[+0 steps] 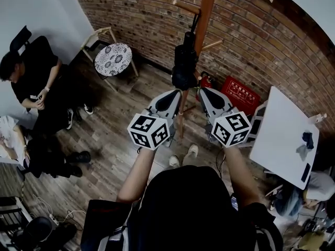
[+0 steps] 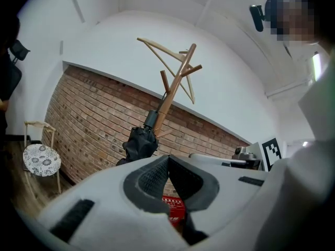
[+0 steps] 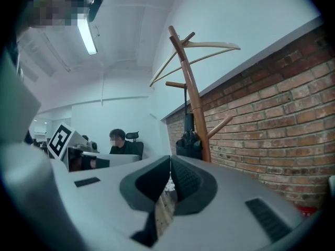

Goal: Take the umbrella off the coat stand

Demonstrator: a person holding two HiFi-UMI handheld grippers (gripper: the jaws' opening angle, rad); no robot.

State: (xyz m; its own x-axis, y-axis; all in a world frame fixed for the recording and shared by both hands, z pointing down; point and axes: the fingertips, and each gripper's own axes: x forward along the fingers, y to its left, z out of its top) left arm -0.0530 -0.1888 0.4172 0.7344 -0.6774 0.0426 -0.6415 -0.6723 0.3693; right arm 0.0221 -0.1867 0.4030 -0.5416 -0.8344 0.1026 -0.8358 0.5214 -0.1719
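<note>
While the brick wall fills the background, the wooden coat stand rises at twelve o'clock in the head view. A folded black umbrella hangs against its pole. The left gripper sits at seven o'clock of the umbrella and the right gripper at five o'clock, both near it. Each gripper's fingers are pressed together, holding nothing.

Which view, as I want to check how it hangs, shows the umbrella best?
The head view: the whole black umbrella hangs unobstructed against the coat stand. The left gripper view shows it with its lower end hidden; the right gripper view shows a small dark shape.
</note>
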